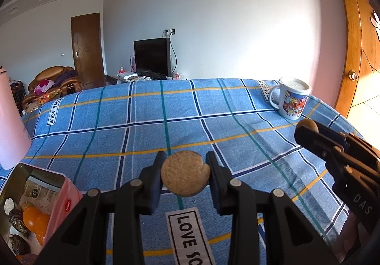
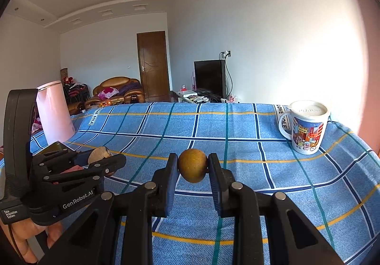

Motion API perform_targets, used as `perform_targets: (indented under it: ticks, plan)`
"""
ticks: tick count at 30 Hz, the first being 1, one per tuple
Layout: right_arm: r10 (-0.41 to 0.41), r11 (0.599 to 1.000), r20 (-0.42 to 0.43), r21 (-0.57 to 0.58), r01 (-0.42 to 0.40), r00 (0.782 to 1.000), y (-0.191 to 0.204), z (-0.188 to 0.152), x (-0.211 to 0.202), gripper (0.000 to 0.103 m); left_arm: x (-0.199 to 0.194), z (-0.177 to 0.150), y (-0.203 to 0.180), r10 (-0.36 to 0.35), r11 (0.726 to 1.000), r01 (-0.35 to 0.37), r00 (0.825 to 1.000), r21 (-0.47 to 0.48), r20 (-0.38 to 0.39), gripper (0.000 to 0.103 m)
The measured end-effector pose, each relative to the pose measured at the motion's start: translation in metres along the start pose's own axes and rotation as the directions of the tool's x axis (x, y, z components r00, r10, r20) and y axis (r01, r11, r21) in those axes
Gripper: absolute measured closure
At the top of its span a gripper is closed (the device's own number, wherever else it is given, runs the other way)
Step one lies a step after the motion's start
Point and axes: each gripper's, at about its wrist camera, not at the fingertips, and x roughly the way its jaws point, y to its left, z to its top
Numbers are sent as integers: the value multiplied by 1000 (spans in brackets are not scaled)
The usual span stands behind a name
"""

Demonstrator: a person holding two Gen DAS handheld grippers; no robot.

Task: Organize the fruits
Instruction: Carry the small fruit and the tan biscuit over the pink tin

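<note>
My left gripper (image 1: 185,173) is shut on a round tan biscuit (image 1: 184,172) with a small notch in its edge, held above the blue checked tablecloth (image 1: 142,127). My right gripper (image 2: 192,166) is shut on a small brown-yellow round fruit (image 2: 192,165), also above the cloth. Each gripper shows in the other's view: the right one (image 1: 308,133) at the right with the fruit (image 1: 308,124), the left one (image 2: 106,160) at the left with the biscuit (image 2: 99,154). A pink tin (image 1: 35,208) at lower left holds orange fruits (image 1: 35,219) and dark wrapped items.
A white cartoon mug (image 2: 305,127) with a lid stands at the table's far right; it also shows in the left wrist view (image 1: 292,98). A pink kettle (image 2: 55,111) stands at the far left. Behind the table are a TV (image 2: 210,78), a sofa and a door.
</note>
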Motion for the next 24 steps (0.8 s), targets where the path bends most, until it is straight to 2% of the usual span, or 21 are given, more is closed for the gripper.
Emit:
perform_targets:
  ticks: [13,20,24]
  plan:
    - [-12,999,68,-51,16,998,12,0,-13,75,-20,-4,5,37,999,-36,997,-11,75,67]
    - [13,997,94,-82,-5,995,23,-1,-17,75,-32,-9,15,31,999,-29,996,-21,89,67]
    - [41,996,80,-82,-34,996,30,0,-15,75,-41,-14,24,37,999,-34,995,-25,97,67]
